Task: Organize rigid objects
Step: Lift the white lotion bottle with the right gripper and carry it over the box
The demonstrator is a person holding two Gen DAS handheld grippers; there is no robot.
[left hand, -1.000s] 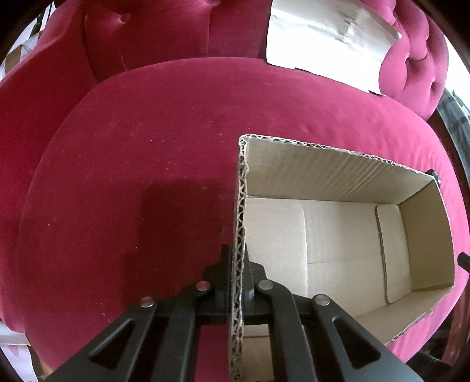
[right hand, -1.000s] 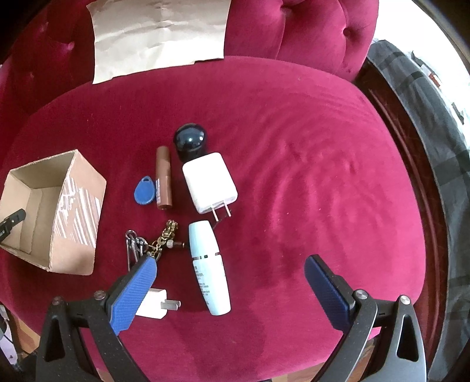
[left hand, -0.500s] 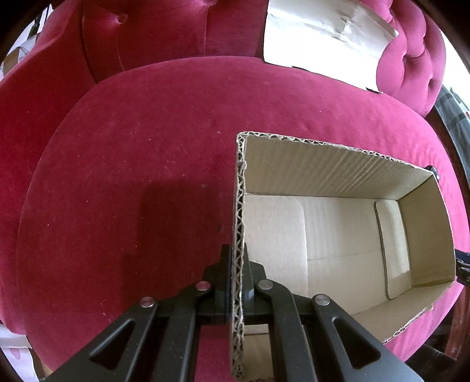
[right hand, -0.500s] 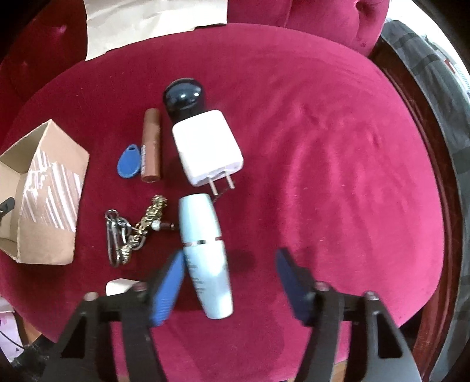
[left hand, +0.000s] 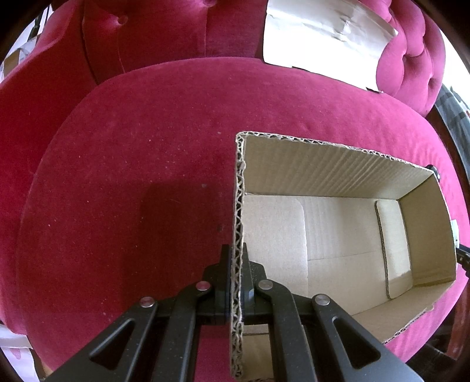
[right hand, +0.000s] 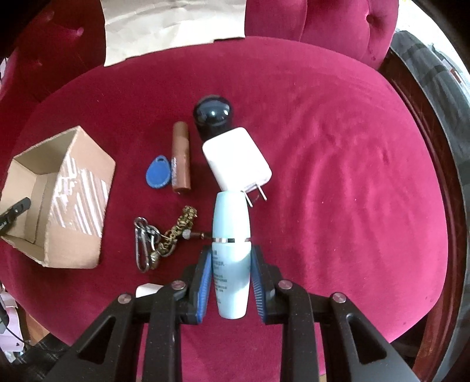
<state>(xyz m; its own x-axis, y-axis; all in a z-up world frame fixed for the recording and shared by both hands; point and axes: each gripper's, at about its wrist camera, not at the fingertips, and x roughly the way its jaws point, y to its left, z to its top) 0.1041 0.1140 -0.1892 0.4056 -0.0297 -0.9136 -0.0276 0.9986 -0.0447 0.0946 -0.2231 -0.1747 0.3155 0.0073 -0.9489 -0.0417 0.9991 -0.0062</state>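
Note:
An open cardboard box point(left hand: 337, 176) stands on a red velvet seat, and my left gripper point(left hand: 237, 258) is shut on its near-left wall. Nothing lies inside the box. In the right wrist view the same box point(right hand: 76, 188) sits at the left. A pale blue bottle point(right hand: 231, 223) lies on the cushion between the blue pads of my right gripper point(right hand: 231, 264). The jaws are closing and the pads touch both sides of the bottle's lower half. Beyond it lie a white charger point(right hand: 236, 161), a dark round object point(right hand: 213, 116), a brown tube point(right hand: 181, 158), a blue key fob point(right hand: 158, 173) and a keychain point(right hand: 164, 238).
A small white plug point(right hand: 147, 289) peeks out by the right gripper's left finger. A sheet of brown paper point(right hand: 173, 26) leans on the tufted backrest. The red cushion point(right hand: 352, 176) runs bare to the right, ending at a dark wooden frame.
The right gripper moved over the pale blue bottle and its jaws closed from wide open onto it. The left gripper and the box kept still.

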